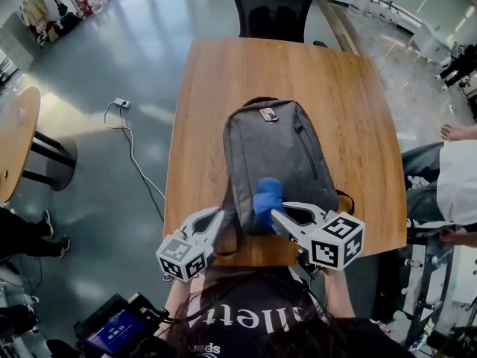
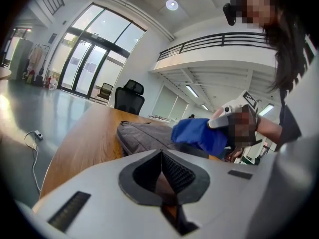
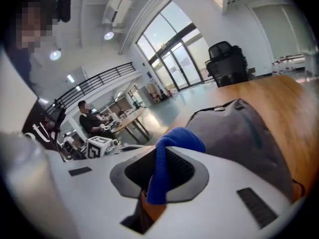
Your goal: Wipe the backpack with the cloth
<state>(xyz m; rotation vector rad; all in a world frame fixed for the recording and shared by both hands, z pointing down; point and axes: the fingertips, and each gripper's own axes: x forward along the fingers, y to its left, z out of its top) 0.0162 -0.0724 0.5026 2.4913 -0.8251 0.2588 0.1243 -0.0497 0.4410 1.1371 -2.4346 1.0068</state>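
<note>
Showing the two grippers at the near end of the bag, read from left to right. The left gripper (image 1: 215,218) sits just beside the near left corner of the backpack (image 1: 277,151), its fingers pressed together with nothing between them; whether the tips touch the fabric cannot be told. The grey backpack lies flat on the wooden table (image 1: 212,88), directly ahead of both sets of fingers. Its long axis runs straight away from them, with the top handle at the far end and the base nearest the person. The blue cloth (image 1: 267,195) is bunched on the near part of the bag's upper face. It is pinched between the fingers of the right gripper (image 3: 160,172), which close on a fold so that the rest spills forward past the tips. This gripper is the nearer one to the work and the one placed to wipe. The coming stroke turns on the bag's length: nearly all of the unwiped face lies beyond the fingers, so the likely travel is forward along the long axis. Bare tabletop lies open to the left and right of the bag, and beyond it up to the office chair (image 1: 273,7). The near table edge runs close behind the fingers, leaving little room to draw back
</note>
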